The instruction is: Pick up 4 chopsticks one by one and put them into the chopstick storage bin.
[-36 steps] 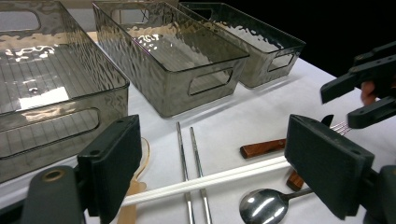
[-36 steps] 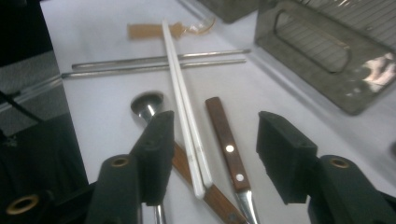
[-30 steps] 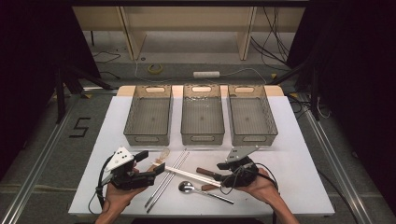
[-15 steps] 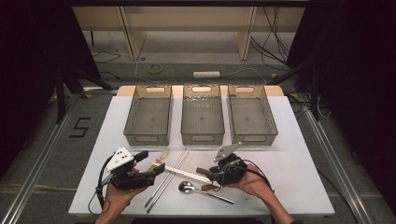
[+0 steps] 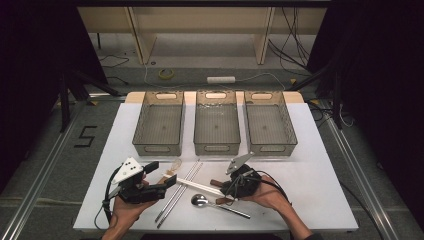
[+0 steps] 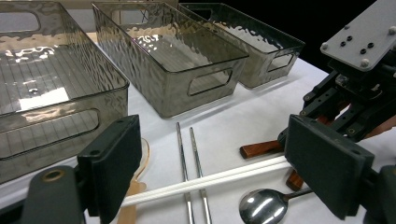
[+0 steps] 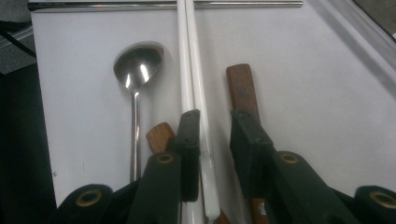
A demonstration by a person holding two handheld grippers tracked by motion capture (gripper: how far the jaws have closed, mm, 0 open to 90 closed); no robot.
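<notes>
The white chopsticks [image 7: 194, 88] are straddled near one end by the right gripper [image 7: 212, 135], its jaws just narrowed but not yet pinching; their long axis runs straight ahead. The left gripper [image 5: 159, 175] is held spread nearby.

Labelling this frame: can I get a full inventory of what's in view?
bins: 3, smoky clear, row at table's far side
table: 1, white
white chopsticks: 2, white, between right jaws, which have just been closing
metal chopsticks: 2, silver, centre front
metal spoon: 1, silver, front
pale spoon: 1, clear bowl with tan handle, by left jaws
wooden handles: 2, brown, under white chopsticks
left hand-held gripper: black, open
right hand-held gripper: black, astride white chopsticks
</notes>
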